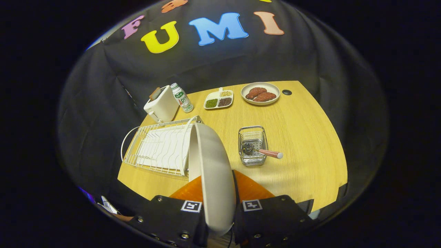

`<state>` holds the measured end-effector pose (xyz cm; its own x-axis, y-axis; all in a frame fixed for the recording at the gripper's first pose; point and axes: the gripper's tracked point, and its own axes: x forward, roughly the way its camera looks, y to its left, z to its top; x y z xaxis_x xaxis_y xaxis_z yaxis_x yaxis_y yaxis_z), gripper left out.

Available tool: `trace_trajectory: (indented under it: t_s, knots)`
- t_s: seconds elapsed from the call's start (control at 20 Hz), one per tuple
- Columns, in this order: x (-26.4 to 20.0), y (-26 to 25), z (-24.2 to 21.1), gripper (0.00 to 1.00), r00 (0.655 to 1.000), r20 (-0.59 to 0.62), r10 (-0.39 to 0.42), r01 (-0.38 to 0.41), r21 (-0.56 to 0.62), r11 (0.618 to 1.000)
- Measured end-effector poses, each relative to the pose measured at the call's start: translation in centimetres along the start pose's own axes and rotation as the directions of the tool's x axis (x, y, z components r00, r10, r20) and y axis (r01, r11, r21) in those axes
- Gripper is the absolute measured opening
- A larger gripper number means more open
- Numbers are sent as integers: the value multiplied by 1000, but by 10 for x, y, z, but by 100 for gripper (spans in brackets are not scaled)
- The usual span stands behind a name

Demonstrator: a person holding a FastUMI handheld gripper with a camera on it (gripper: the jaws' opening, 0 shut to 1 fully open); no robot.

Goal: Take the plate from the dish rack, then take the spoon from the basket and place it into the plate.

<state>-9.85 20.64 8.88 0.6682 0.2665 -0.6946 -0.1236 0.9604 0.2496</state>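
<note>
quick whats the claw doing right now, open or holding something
claw: shut on the plate, held edge-on between its fingers, just off the dish rack.

The gripper [218,206] clamps the plate [213,172] upright beside the dish rack [158,148].

Overhead light brightening table [303,137]; glare glowing on plate [215,172] edge; fisheye bending edges; dark cloth [103,103] dimming surroundings; near fingers blurring.

white plate [212,172] on edge beside rack [160,148]; spoon [263,152] across basket [253,150].
</note>
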Motion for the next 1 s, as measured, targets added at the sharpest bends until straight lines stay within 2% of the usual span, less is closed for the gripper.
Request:
trace_trajectory:
  t_s: [0.5,0.8,0.85,0.95,1.0]
  knots:
    - [43,-25,-83,29,995,-23,99,-94,154,984]
    - [74,-38,-94,30,988,-18,151,-144,202,969]
    - [80,-47,-90,32,991,-15,129,-124,199,972]
    - [87,-63,-97,51,994,-38,99,-91,167,982]
    - [88,-69,-97,51,995,-43,92,-85,152,985]
